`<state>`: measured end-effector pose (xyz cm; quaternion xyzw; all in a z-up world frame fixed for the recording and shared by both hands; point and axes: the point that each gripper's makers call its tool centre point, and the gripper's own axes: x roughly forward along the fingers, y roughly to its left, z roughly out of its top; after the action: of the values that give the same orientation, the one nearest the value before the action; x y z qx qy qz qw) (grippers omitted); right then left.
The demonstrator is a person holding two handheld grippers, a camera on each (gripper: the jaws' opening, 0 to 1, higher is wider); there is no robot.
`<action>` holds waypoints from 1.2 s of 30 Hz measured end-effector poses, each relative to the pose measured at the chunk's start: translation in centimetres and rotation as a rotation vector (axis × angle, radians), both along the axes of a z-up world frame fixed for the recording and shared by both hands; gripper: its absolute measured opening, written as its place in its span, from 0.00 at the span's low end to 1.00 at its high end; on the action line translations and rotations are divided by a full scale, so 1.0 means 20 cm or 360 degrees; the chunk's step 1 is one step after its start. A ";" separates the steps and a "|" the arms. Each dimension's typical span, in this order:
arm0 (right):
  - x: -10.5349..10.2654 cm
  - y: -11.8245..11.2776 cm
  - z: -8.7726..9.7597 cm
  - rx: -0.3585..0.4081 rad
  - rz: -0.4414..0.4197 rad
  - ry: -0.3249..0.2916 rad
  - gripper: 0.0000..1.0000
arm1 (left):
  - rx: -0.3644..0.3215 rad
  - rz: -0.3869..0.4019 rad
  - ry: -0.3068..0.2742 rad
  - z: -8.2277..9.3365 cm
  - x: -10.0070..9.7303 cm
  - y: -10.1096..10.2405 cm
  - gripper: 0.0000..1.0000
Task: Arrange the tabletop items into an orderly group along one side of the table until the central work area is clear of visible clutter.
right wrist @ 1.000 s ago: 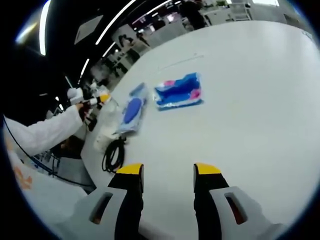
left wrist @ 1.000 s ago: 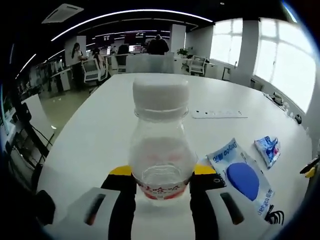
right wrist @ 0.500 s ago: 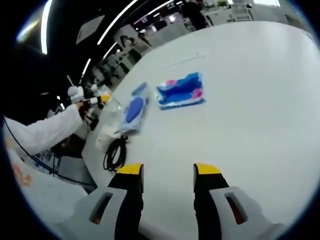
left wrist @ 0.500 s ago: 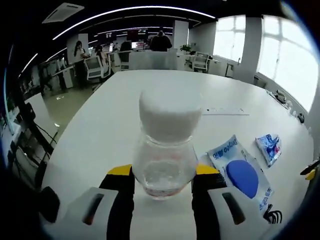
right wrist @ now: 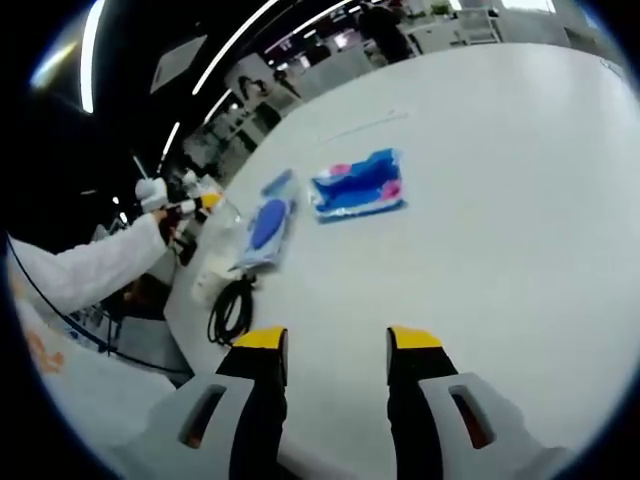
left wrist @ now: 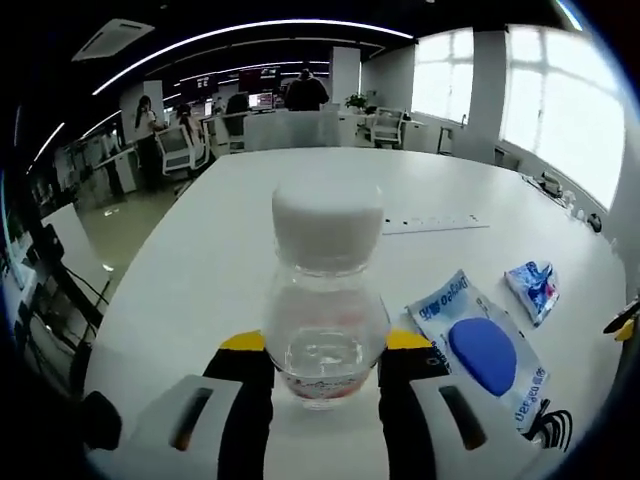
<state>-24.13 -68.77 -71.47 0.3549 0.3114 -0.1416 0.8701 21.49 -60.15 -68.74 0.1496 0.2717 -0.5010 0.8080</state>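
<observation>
The left gripper (left wrist: 324, 345) had its black, yellow-tipped fingers (left wrist: 246, 352) pinched against the lower body of a clear plastic bottle (left wrist: 325, 300) with a white cap, which stood upright between them at the near edge of the white bench (left wrist: 200, 250). Just to the right of the bottle lay a flat pouch (left wrist: 480, 345) printed in blue and white, and beyond it, nearer the bench's right edge, a smaller crumpled blue wrapper (left wrist: 532, 288). A coil of black cable (left wrist: 545, 428) sat at the pouch's near end. A long white power strip (left wrist: 432, 223) lay farther back on the bench, with office chairs and people in the room behind.

The right gripper (right wrist: 327, 355) hung over bare bench top, its fingers (right wrist: 262, 365) spread apart with nothing between them. Seen from there, the pouch (right wrist: 265, 225) and the blue wrapper (right wrist: 358, 185) lay side by side near the bench's far-left edge, the cable (right wrist: 228, 310) coiled close by. A white sleeve (right wrist: 85, 270) reached in from the left toward the left gripper (right wrist: 190, 207) and the bottle (right wrist: 215, 235).
</observation>
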 end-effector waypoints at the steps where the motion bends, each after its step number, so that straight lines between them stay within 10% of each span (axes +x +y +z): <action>1: 0.00 0.00 0.00 0.0002 0.0000 0.0000 0.38 | -0.0002 -0.0002 0.0000 0.00 0.00 0.00 0.40; 11: -0.01 0.01 -0.01 0.0009 0.0000 0.0000 0.38 | -0.0012 0.0038 0.0032 -0.01 0.01 0.02 0.42; 23: -0.01 0.01 -0.01 0.0028 -0.0033 -0.0020 0.38 | -0.0145 0.0160 0.0117 0.02 -0.07 0.09 0.73; 36: -0.01 0.02 -0.01 0.0050 -0.0033 -0.0059 0.38 | -0.0105 0.0172 0.0148 0.01 -0.27 0.30 0.70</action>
<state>-24.27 -68.35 -71.73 0.3743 0.2938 -0.1390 0.8685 16.14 -54.09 -68.61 0.0847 0.2999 -0.4718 0.8248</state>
